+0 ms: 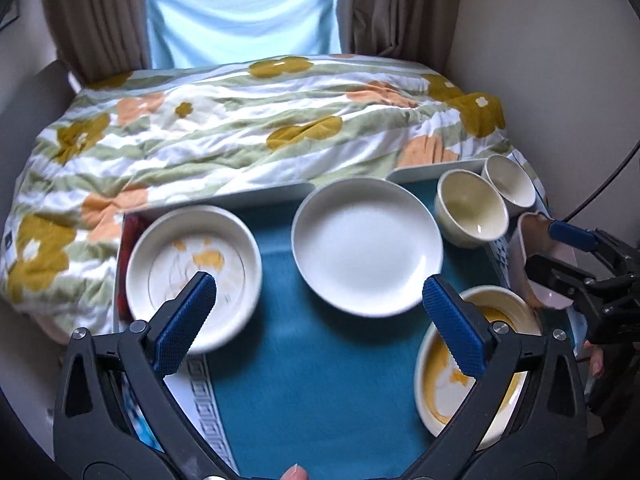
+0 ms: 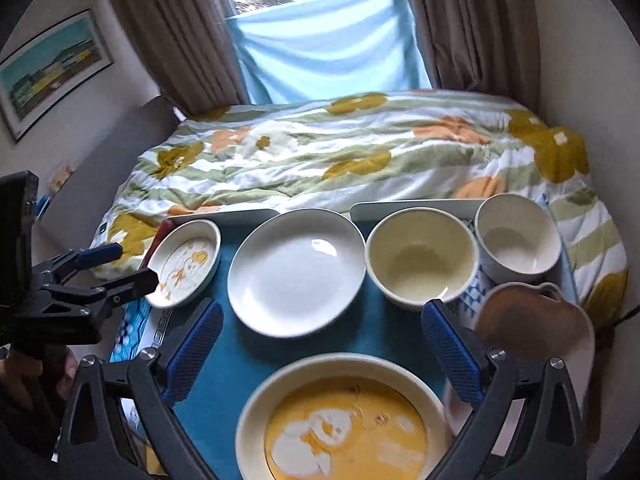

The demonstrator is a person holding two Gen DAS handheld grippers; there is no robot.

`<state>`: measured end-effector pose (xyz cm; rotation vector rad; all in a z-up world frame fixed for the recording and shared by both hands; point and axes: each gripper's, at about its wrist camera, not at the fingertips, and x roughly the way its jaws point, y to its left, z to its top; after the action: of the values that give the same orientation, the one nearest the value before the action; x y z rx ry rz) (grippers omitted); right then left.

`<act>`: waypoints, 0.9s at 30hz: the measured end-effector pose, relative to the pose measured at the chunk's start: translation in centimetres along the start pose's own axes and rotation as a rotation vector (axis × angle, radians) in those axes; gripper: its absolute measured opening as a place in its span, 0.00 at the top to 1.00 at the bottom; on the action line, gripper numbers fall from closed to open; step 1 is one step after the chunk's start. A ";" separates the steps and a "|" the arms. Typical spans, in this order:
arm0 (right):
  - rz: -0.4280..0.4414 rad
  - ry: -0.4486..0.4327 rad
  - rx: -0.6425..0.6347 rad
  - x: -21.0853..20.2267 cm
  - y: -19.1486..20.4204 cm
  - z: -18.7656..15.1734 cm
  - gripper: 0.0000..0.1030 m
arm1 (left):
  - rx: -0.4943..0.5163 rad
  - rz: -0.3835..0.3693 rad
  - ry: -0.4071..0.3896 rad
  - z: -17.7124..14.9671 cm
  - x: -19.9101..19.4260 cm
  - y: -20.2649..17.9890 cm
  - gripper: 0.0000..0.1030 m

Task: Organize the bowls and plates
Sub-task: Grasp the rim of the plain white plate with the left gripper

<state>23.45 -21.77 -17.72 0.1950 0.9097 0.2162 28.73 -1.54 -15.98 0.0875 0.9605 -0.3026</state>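
Teal cloth [image 1: 320, 380] is covering the work surface, and all the dishes are sitting on it in front of a bed spread with a floral quilt [image 1: 240, 128].

The left gripper [image 1: 320, 296] is hovering above the cloth with its blue-padded fingers [image 1: 188, 320] spread wide apart, holding nothing. In the left wrist view, one pad is overlapping a small patterned plate [image 1: 192, 268] at the left; whether it is touching that plate cannot be told.

The right gripper [image 2: 322, 336] is likewise standing with its jaws wide apart and gripping nothing. It is positioned over the near edge of the cloth, directly above a yellow-patterned bowl [image 2: 344, 420] that is lying closest to the operator.

A plain white plate [image 2: 296, 272] is resting in the middle of the cloth. To its right, a cream bowl [image 2: 420, 260] is sitting just beside it, and a white bowl [image 2: 518, 236] is standing next to that at the far right corner. A brown-lidded container [image 2: 528, 320] is sitting near the right edge, just in front of the white bowl.

Brown curtains [image 2: 180, 40] are framing a window behind the bed, where a light blue sheet [image 2: 328, 52] is hanging.
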 end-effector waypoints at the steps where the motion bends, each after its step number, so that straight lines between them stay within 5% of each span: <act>1: -0.012 0.010 0.017 1.0 0.1 0.5 0.04 | 0.009 -0.009 0.006 0.7 0.7 0.5 0.00; 12: -0.130 0.155 0.185 9.0 -1.2 1.8 0.04 | 0.131 -0.138 0.155 5.6 11.5 3.3 0.00; 16: -0.240 0.182 0.194 10.6 -1.4 1.9 0.04 | 0.172 -0.187 0.199 6.4 14.3 3.3 0.00; 27: -0.226 0.215 0.236 10.7 -0.3 0.7 0.09 | 0.257 -0.258 0.270 6.2 16.7 2.9 0.06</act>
<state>30.39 -19.28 -25.55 0.2892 1.1627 -0.0825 43.49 -3.63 -26.25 0.2452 1.1989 -0.6652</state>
